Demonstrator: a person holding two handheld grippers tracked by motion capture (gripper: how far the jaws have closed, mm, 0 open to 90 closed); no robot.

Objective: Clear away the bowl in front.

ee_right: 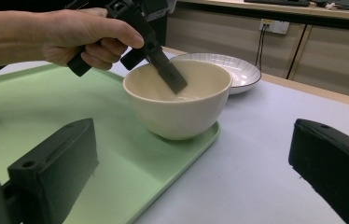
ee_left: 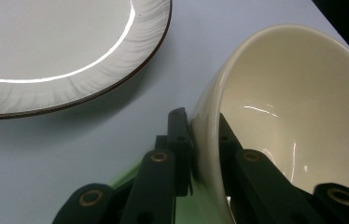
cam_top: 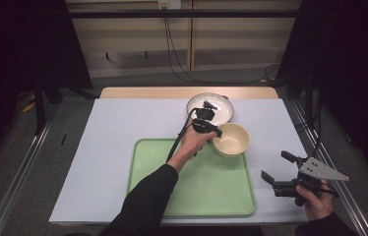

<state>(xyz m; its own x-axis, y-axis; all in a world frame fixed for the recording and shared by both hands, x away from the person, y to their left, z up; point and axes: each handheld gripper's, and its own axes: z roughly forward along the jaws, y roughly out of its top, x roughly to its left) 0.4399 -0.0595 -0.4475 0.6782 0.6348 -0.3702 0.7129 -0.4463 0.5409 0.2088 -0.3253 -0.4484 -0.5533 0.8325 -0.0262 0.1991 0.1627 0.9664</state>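
My left gripper [cam_top: 210, 129] is closed on the near-left wall of the cream bowl [cam_top: 232, 139], 1 jaw inside the bowl and 1 outside, the rim pinched between them; my left hand [cam_top: 195, 140] wraps the handle just behind. In the left gripper view the bowl [ee_left: 284, 116] leans, its rim rising past the jaws. The bowl sits at the far right corner of the green tray [cam_top: 192, 187], and from the right gripper view its base [ee_right: 179, 107] rests just inside the tray's raised edge [ee_right: 163, 186].

Just beyond the bowl, toward the desk's far edge, lies the white ribbed plate with a dark rim [cam_top: 210, 105], flat on the desk and close to the bowl but apart from it. It is the nearest thing to my left jaws, sitting right past them.

My right gripper [cam_top: 276, 167] hangs near the desk's right near corner, well apart from the tray's contents, its 2 jaws spread wide and gripping nothing. My right hand [cam_top: 317, 201] grips it from below. The desk [cam_top: 113, 147] is covered in pale grey, with a wooden strip along its far edge.
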